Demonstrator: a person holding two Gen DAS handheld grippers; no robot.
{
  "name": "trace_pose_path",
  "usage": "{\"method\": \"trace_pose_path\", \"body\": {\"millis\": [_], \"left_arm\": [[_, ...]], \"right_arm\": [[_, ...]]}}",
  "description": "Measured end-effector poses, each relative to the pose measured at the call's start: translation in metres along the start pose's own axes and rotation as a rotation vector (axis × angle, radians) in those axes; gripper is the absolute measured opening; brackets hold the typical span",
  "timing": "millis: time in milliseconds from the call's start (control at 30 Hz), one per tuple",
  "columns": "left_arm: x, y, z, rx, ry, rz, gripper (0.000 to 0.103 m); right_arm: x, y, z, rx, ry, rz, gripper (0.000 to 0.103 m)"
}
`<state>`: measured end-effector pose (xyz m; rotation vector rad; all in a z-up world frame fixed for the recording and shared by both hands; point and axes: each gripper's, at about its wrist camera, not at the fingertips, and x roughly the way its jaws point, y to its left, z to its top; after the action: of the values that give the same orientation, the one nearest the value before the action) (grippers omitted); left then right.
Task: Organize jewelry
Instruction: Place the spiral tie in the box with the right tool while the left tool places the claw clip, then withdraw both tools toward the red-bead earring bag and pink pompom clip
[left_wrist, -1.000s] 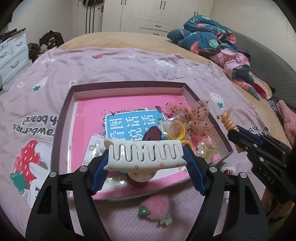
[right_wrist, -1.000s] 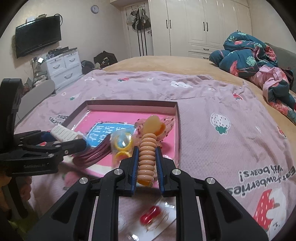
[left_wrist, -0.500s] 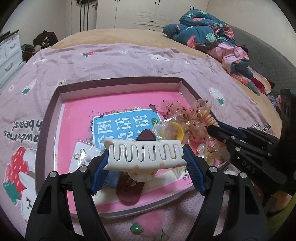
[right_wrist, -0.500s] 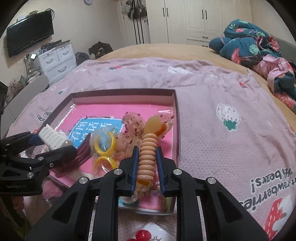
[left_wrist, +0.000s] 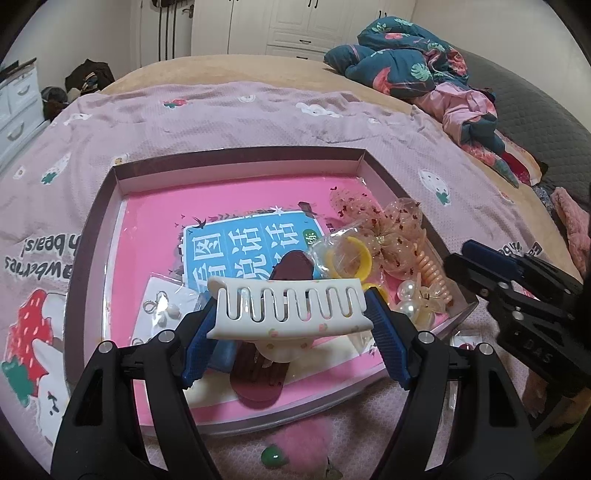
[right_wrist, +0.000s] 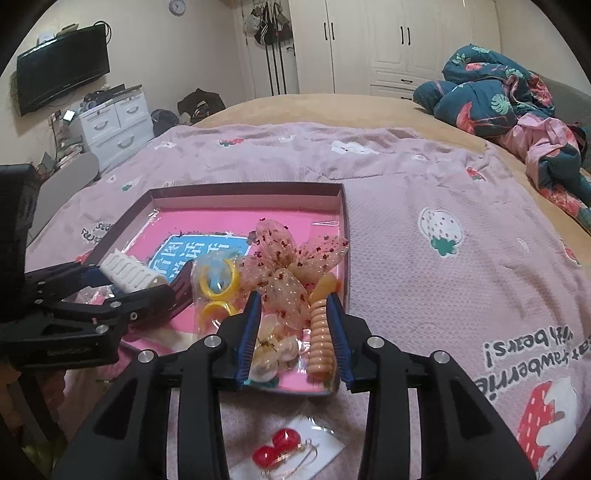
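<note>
Having spread wide, the right tool (right_wrist: 293, 328) left the spiral hair tie (right_wrist: 320, 334) in the box (right_wrist: 243, 192); the left tool (left_wrist: 291, 317) still clamped the white claw clip (left_wrist: 288, 308).

White claw clip (left_wrist: 288, 308); pink tray (left_wrist: 155, 221); peach coil tie (right_wrist: 322, 338).

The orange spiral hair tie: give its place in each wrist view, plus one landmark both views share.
Left wrist view: the orange spiral hair tie lies in the tray's near right corner, right of centre, beside the pearl clip.
Right wrist view: low centre, lying between the open fingers of the right gripper, against the right one.
Shared landmark: the sheer sequinned bow, just beyond the tie in both.
</note>
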<state>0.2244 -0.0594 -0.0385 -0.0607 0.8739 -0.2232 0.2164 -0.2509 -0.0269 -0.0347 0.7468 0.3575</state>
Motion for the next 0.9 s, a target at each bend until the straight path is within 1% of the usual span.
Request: {"method": "trace_pose_path", "body": {"millis": [67, 100, 133, 167, 267, 367, 500, 900], "left_arm": [[-0.002, 0.000, -0.001, 0.000, -0.003, 0.000, 0.067], [-0.003, 0.000, -0.001, 0.000, -0.005, -0.002, 0.069], [-0.006, 0.000, -0.001, -0.002, -0.012, -0.005, 0.076], [-0.008, 0.000, -0.001, -0.002, -0.016, -0.006, 0.077], [-0.014, -0.002, -0.001, 0.001, -0.030, -0.002, 0.078], [-0.023, -0.001, -0.003, -0.005, -0.043, -0.008, 0.078], [-0.036, -0.001, -0.007, -0.004, -0.060, -0.007, 0.078], [-0.062, -0.001, -0.033, 0.000, -0.074, 0.001, 0.078]], "right_arm": [[-0.008, -0.001, -0.002, 0.001, -0.009, -0.003, 0.039], [-0.012, -0.001, -0.003, 0.002, -0.013, -0.004, 0.039], [-0.016, -0.002, -0.005, 0.005, -0.018, -0.006, 0.040], [-0.020, -0.003, -0.006, 0.007, -0.022, -0.007, 0.042], [-0.032, -0.006, -0.011, 0.013, -0.031, -0.014, 0.043], [-0.044, -0.008, -0.017, 0.018, -0.038, -0.023, 0.048], [-0.056, -0.009, -0.024, 0.021, -0.039, -0.030, 0.050], [-0.071, 0.002, -0.042, 0.007, -0.022, -0.012, 0.057]]}}
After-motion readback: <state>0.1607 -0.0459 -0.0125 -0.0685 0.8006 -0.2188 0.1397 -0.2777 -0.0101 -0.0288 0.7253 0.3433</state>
